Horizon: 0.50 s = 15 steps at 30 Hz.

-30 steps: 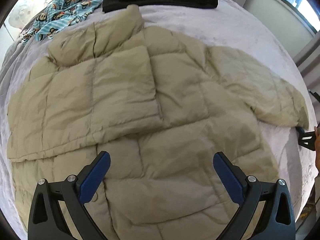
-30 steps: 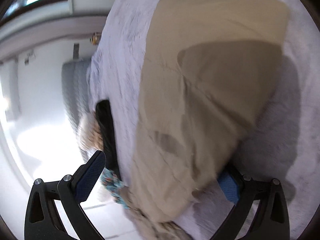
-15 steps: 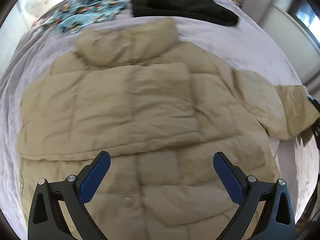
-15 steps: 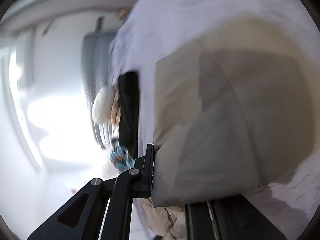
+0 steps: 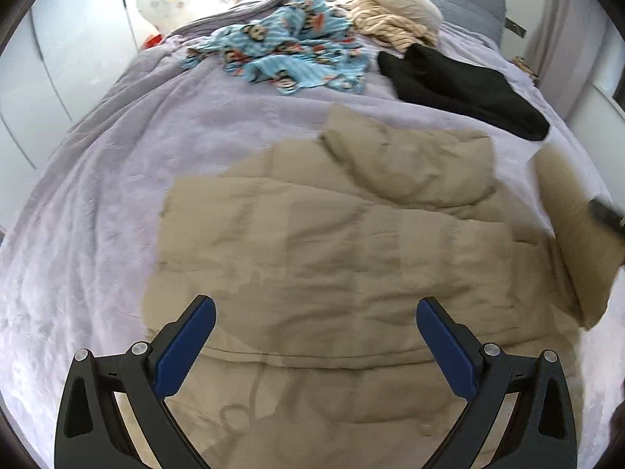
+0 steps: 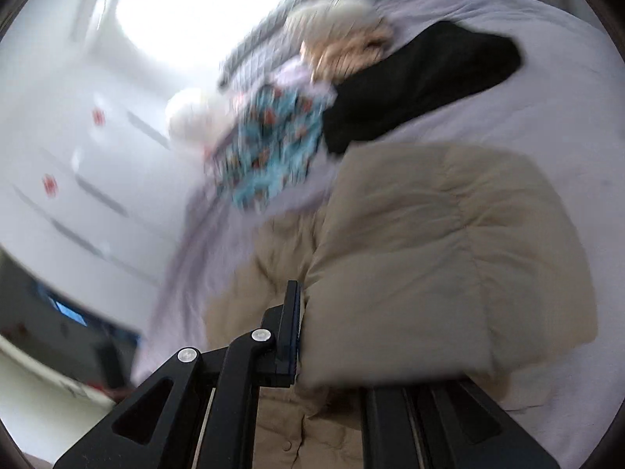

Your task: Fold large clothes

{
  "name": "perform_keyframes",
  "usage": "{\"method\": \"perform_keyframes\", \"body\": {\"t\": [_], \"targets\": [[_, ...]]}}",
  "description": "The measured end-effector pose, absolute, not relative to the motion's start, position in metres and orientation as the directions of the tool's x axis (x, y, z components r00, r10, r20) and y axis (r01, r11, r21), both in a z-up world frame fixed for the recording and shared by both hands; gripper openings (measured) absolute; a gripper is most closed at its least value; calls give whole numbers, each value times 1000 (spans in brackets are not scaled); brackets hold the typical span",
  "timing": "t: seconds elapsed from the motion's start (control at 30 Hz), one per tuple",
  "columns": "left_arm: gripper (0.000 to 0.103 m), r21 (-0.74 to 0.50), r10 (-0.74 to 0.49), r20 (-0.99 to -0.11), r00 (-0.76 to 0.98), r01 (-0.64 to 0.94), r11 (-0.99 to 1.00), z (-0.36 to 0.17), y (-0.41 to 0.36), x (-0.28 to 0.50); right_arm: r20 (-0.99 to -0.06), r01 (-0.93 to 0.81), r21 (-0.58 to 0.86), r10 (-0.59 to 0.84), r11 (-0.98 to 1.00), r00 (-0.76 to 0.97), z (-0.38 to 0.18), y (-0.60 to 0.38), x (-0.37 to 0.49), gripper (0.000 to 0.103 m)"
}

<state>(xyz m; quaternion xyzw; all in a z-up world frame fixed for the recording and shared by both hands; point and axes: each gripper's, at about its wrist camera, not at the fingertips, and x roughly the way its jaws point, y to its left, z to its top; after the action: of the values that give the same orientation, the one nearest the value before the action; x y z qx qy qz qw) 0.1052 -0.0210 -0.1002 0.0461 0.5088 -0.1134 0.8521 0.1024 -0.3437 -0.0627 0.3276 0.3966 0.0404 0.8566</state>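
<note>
the puffer jacket (image 5: 351, 258) lay on the lavender bed cover (image 5: 97, 203), occupying the near and right part of the bed in the left wrist view. it was a beige, quilted garment with stitched horizontal and vertical channels and a padded collar (image 5: 410, 160) bunched at its far end. one sleeve had been laid across the chest, its edge forming a long horizontal seam line low on the front. the fabric showed soft creases and some motion blur. the other sleeve (image 6: 449, 265) was raised off the bed at the right side; in the right wrist view it appeared as a thick, puffed fold with gathered stitching.

the left gripper (image 5: 315, 346) was spread wide, blue pads apart, hovering over the lower front of the jacket and grasping nothing. the right gripper (image 6: 332, 336) was clamped on the cuff end of the raised sleeve (only one finger was visible, the other hidden behind the cloth).

farther up the bed lay a black garment (image 5: 461, 90), just beyond the collar and not clearly touching it, a blue patterned cloth (image 5: 285, 54) and a cream knitted item (image 5: 390, 19) near the headboard. white cabinet doors (image 5: 58, 58) stood beside the bed.
</note>
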Motion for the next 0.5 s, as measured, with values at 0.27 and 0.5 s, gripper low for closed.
{"method": "perform_keyframes", "body": {"t": [0.27, 0.5], "targets": [[103, -49, -137, -898, 419, 214, 976, -126, 8, 118, -805, 308, 505, 311, 806, 504, -171, -285, 102, 10], [103, -79, -170, -907, 384, 243, 967, -145, -4, 124, -821, 386, 522, 326, 760, 468, -189, -292, 94, 11]]}}
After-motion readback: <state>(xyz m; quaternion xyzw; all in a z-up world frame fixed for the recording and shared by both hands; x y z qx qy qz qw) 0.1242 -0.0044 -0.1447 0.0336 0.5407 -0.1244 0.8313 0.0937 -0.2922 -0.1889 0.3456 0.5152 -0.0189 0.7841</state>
